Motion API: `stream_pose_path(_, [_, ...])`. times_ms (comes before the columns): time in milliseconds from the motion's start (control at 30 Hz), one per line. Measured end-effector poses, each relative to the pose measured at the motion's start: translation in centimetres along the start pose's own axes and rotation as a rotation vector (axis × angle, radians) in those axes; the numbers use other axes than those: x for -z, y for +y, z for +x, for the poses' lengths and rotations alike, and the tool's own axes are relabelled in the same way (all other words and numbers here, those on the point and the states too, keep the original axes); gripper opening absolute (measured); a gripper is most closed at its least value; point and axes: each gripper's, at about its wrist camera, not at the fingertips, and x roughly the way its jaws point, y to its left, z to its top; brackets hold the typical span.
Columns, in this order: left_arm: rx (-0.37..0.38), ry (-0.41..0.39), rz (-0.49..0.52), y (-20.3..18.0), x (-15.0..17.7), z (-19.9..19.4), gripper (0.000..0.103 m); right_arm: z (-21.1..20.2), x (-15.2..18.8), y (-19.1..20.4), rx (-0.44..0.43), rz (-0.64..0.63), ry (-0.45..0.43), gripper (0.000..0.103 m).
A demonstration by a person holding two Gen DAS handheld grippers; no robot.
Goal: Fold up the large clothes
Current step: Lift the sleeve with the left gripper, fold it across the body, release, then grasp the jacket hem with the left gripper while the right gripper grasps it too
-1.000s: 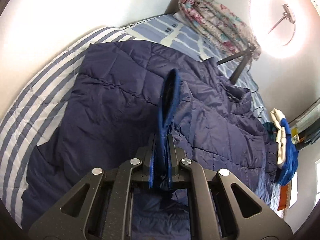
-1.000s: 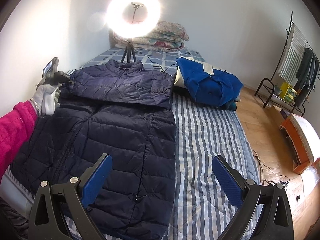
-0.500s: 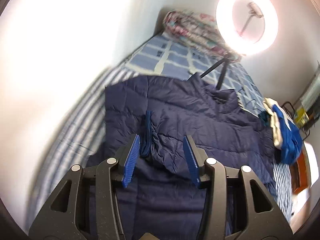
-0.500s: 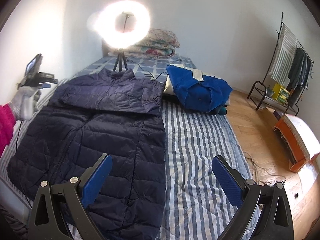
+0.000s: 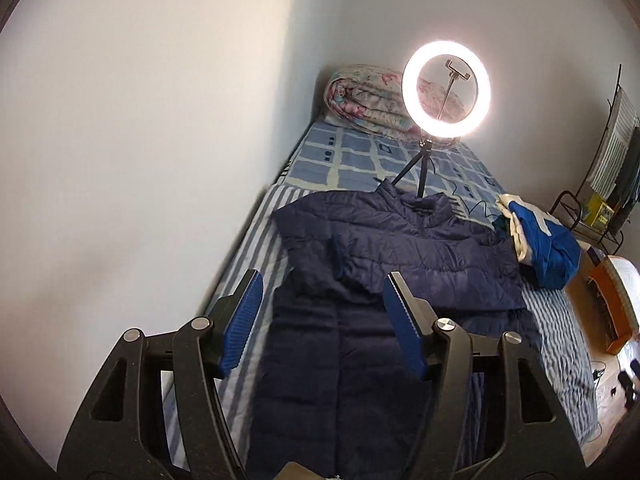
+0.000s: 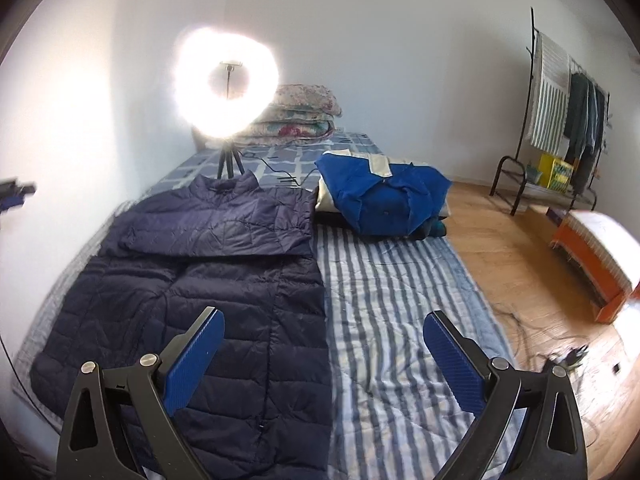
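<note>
A dark navy quilted jacket point(image 5: 400, 280) point(image 6: 208, 272) lies flat on the striped bed point(image 6: 392, 304), collar toward the far end, with one sleeve point(image 6: 224, 228) folded across its chest. My left gripper point(image 5: 322, 312) hangs well above the jacket; its jaws are opening and nothing is between the blue pads point(image 5: 244, 320). In the right wrist view it shows only as a dark blur point(image 6: 16, 194) at the left edge. My right gripper point(image 6: 324, 352) is open and empty, above the jacket's right hem and the bare striped cover.
A lit ring light on a tripod point(image 5: 446, 88) point(image 6: 226, 88) stands on the bed behind the collar. A folded blue garment point(image 6: 384, 196) lies right of the jacket, rolled floral bedding point(image 5: 364, 100) at the far end. A wall runs along the left; a clothes rack point(image 6: 560, 120) and orange box point(image 6: 592, 264) stand on the floor.
My left gripper let go of the sleeve cuff, opened, and rose back away from the jacket; the sleeve now lies across the chest. The right gripper barely shifted and stays open.
</note>
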Motion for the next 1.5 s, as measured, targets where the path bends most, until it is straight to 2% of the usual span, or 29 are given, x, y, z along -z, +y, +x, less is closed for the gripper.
stream_pose_path(67, [0.008, 0.010, -0.015, 1.0, 1.3, -1.4, 0.066, 0.0, -0.1, 0.0, -0.039, 0.022, -0.007, 0.101])
stream_pose_path(133, [0.005, 0.030, -0.027, 2.1, 3.0, -2.6, 0.073, -0.1, -0.1, 0.4, -0.063, 0.014, -0.013, 0.100])
stream_pose_path(333, [-0.016, 0.127, -0.051, 4.9, 8.5, -3.9, 0.073, -0.3, -0.2, 1.6, -0.099, -0.061, -0.016, 0.100])
stream_pose_path(567, [0.002, 0.246, -0.103, 8.3, 14.6, -3.5, 0.073, 1.3, -0.6, 0.6, -0.169, -0.091, 0.072, 0.098])
stream_pose_path(733, [0.054, 0.334, -0.188, 9.9, 18.1, -1.9, 0.073, 2.7, -0.1, -0.8, -0.187, -0.147, 0.131, 0.098])
stream_pose_path(833, [0.080, 0.387, -0.210, 10.2, 19.8, -0.4, 0.073, 4.5, 1.1, -2.2, -0.225, -0.122, 0.199, 0.098])
stream_pose_path(933, [0.107, 0.429, -0.277, 10.7, 21.0, 1.5, 0.073, 6.6, 2.6, -3.9, -0.248, -0.051, 0.274, 0.097])
stream_pose_path(1000, [0.115, 0.454, -0.313, 10.9, 21.7, 2.6, 0.073, 8.1, 3.9, -5.2, -0.262, 0.004, 0.329, 0.091])
stream_pose_path(1167, [0.135, 0.498, -0.327, 10.5, 23.3, 4.8, 0.073, 10.8, 7.4, -7.5, -0.307, 0.102, 0.430, 0.090])
stream_pose_path(1367, [0.152, 0.509, -0.355, 10.4, 24.2, 6.2, 0.072, 12.6, 10.2, -8.0, -0.414, 0.183, 0.507, 0.089])
stream_pose_path(1433, [0.170, 0.506, -0.374, 10.4, 24.2, 6.4, 0.066, 12.9, 10.9, -7.6, -0.448, 0.189, 0.526, 0.089])
stream_pose_path(1500, [0.196, 0.512, -0.398, 10.4, 24.2, 6.7, 0.064, 13.3, 11.6, -7.1, -0.489, 0.196, 0.550, 0.087])
